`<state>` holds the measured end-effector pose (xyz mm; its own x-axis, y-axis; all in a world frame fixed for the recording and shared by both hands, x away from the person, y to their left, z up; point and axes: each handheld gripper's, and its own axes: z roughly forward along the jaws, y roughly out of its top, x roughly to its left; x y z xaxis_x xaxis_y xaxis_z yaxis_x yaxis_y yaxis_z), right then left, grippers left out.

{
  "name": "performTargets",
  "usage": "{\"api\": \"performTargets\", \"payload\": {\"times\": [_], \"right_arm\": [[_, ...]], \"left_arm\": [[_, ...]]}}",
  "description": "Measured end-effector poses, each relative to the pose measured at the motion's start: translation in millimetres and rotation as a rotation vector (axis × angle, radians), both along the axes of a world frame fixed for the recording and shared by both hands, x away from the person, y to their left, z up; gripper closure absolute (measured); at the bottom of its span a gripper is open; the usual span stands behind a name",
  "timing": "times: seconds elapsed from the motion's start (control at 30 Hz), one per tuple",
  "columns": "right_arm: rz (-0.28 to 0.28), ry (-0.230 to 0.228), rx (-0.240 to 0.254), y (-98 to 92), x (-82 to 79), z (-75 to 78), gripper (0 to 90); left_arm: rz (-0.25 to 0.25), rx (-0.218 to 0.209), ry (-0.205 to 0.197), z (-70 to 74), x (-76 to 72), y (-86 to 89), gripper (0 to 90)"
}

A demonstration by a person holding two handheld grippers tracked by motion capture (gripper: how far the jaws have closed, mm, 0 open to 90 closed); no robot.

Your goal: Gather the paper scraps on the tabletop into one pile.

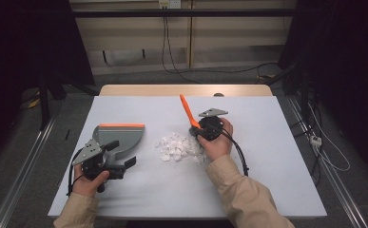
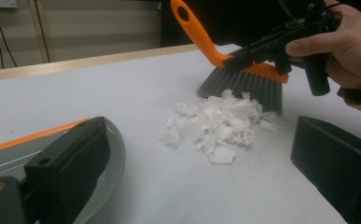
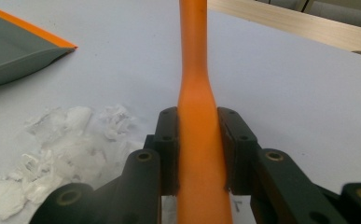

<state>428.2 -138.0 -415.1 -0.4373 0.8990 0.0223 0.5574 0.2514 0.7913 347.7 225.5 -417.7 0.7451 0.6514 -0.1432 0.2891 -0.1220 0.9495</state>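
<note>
The worktop (image 1: 267, 166) carried a grey dustpan (image 1: 120, 137) left of the paper scraps (image 1: 178, 146). The left gripper (image 2: 201, 172) stood open-fingered (dustpan beside one finger), near the scraps. Just right of them, the right gripper (image 3: 197, 149) clamped the orange brush (image 2: 236, 65), bristles touching the scraps.

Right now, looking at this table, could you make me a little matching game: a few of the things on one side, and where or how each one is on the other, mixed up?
Things:
1. brush
2. paper scraps
3. dustpan
4. left gripper

Descriptions:
A. lying in a loose white pile in the middle of the table
B. clamped by its orange handle in the right gripper, bristles just behind the pile
C. jaws apart, with nothing between them
D. grey with an orange edge, lying flat on the table to the left of the pile

Pairs: 1-B, 2-A, 3-D, 4-C
</note>
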Motion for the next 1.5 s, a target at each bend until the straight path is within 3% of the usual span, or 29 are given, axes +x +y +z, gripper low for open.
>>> {"api": "performTargets", "payload": {"times": [0.1,0.37,0.43,0.9,1.2,1.37,1.5], "right_arm": [[0.012,0.005,0.082,4.5,-0.6,0.7,71.7],[0.032,-0.027,0.08,19.5,1.5,3.0,71.7],[0.021,-0.034,0.067,18.7,3.5,4.3,71.7],[0.0,-0.051,0.126,-1.0,5.5,22.3,71.7],[-0.012,-0.043,0.099,-15.9,7.1,25.3,71.7],[-0.021,-0.049,0.046,-23.6,5.6,23.4,71.7],[-0.033,-0.03,0.074,-35.2,4.6,19.5,71.7]], "left_arm": [[-0.005,0.003,0.001,-0.3,0.2,-0.6,4.2],[-0.003,0.003,0.001,-0.1,-0.3,-0.3,4.2],[-0.002,-0.001,0.005,-0.5,-0.1,-0.4,4.2],[-0.001,0.005,0.006,-0.3,0.5,0.5,4.2],[0.013,0.0,0.006,2.5,-0.5,3.0,4.2],[0.017,0.009,0.006,4.2,-0.9,4.4,4.2],[0.03,0.026,0.021,6.5,-1.4,5.4,4.2]]}}
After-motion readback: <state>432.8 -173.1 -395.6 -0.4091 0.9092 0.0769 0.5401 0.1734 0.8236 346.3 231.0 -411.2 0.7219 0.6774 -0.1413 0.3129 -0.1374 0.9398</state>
